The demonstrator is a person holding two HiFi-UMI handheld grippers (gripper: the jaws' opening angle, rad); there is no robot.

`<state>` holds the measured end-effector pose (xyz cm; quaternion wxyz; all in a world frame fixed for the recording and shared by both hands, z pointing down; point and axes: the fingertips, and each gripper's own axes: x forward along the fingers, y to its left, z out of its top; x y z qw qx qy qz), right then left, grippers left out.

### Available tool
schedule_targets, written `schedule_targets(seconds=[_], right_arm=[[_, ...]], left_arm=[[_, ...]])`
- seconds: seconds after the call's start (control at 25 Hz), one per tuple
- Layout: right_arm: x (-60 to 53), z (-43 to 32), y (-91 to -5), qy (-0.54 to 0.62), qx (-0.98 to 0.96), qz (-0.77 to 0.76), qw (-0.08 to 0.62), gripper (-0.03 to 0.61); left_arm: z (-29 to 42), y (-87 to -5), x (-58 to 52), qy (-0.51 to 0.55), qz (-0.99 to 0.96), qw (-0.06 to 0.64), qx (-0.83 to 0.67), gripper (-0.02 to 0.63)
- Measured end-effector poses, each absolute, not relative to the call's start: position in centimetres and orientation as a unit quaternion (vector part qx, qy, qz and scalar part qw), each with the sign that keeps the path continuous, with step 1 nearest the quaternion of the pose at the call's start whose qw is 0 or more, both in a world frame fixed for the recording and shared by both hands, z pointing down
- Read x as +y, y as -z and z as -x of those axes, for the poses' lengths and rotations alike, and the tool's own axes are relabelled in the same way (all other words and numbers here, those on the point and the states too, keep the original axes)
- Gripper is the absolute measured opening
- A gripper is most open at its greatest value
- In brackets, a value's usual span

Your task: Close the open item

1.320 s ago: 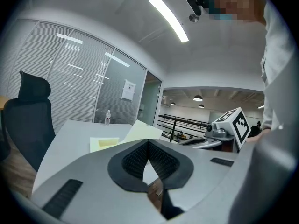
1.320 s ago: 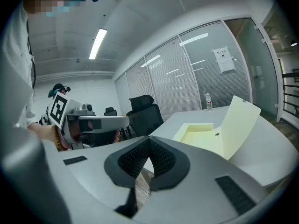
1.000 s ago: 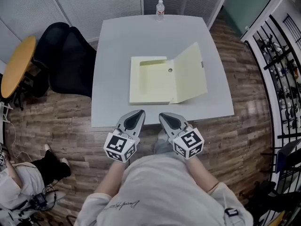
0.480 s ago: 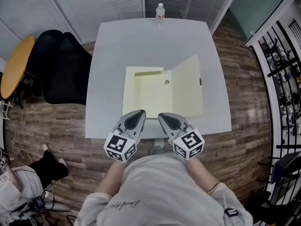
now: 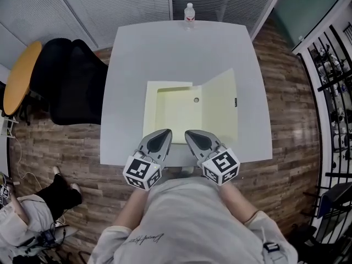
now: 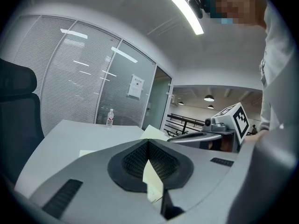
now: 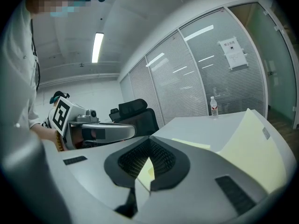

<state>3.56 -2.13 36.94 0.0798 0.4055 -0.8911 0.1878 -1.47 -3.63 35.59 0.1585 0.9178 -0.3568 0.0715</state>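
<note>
Over the last second the view closed in on the table point(image 5: 165, 54). The left gripper point(image 5: 160, 136) and right gripper point(image 5: 192, 136) went from hanging short of its near edge to sitting over that edge, tips at the near side of the yellow folder point(image 5: 176, 111).

The folder itself didn't shift. It lay between the table's centre and near edge, base flat, with the cover point(image 5: 220, 106) still swung out toward the right edge and propped part-way up.

Both grippers had their jaws pressed together with nothing in them. Each gripper's own view showed the pads meeting, with only folder yellow visible past them.

Nothing had touched the folder, so closing hadn't started. My read is that this was just the approach. The right gripper was nearer the cover, so it was the likely one to flip it left over the base.

The bottle point(image 5: 189, 12) at the far edge was well clear.
</note>
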Motion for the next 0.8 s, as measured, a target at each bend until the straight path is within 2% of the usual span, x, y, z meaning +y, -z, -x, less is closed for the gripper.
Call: schedule_targets(seconds=[0.44, 0.8], right_arm=[[-3.8, -3.0, -36.5, -0.184, -0.87, -0.453, 0.071, 0.013], [-3.7, -6.6, -35.3, -0.174, -0.84, -0.51, 0.07, 0.012]], left_arm=[[3.1, -34.8, -5.9, -0.085, -0.933, 0.141, -0.319, 0.008], [0.6, -34.7, -6.6, -0.08, -0.949, 0.144, -0.27, 0.008]])
